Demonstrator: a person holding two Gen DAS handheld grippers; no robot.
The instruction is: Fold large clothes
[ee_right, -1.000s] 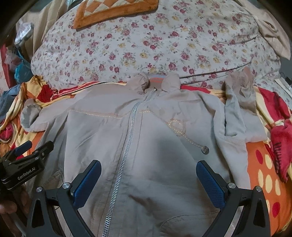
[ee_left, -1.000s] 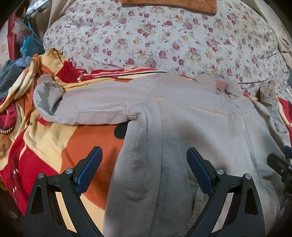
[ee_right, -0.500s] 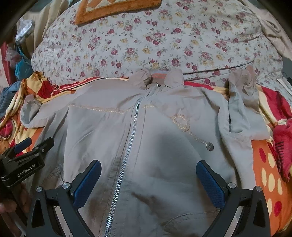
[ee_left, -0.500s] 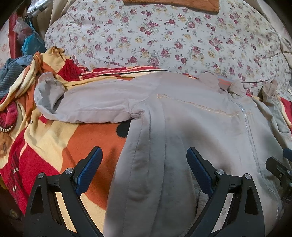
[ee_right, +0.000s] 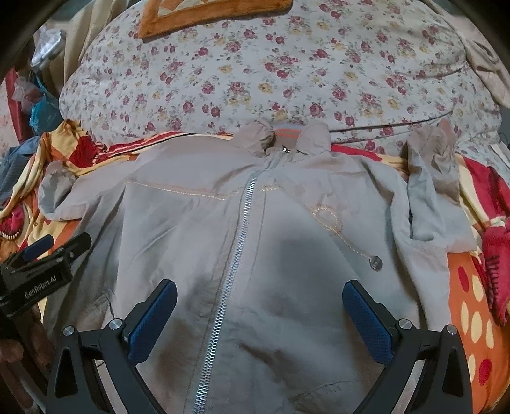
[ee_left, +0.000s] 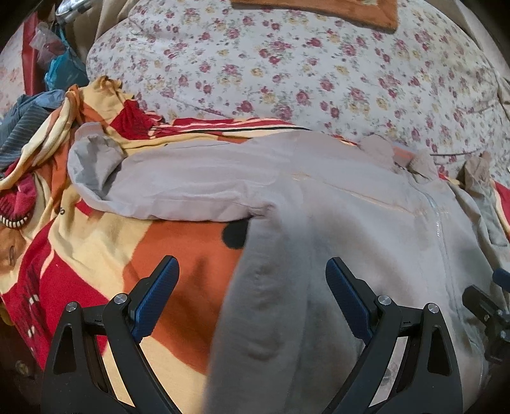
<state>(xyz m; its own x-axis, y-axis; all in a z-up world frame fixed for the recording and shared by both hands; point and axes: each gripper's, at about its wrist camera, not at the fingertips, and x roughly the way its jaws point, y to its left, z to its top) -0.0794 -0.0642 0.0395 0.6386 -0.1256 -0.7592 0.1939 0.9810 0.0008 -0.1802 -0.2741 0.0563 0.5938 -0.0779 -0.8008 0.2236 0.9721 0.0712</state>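
A grey zip-up jacket [ee_right: 255,242] lies face up and zipped on the bed, collar toward the far side. Its left sleeve [ee_left: 178,188] stretches out to the left; its right sleeve [ee_right: 430,191] is folded back on the right. My left gripper [ee_left: 251,286] is open and empty above the jacket's left side edge. My right gripper [ee_right: 259,305] is open and empty above the lower front, astride the zipper [ee_right: 236,254]. The left gripper also shows in the right wrist view [ee_right: 41,264], at the jacket's left edge.
A red, orange and yellow blanket [ee_left: 105,242] covers the bed under the jacket. A large floral quilt [ee_right: 271,70] is piled behind the collar, with an orange mat [ee_right: 204,12] on top. Loose clothes and bags [ee_left: 32,105] lie at the far left.
Both grippers have moved slightly forward and closer over the jacket, staying open. The jacket has not moved.
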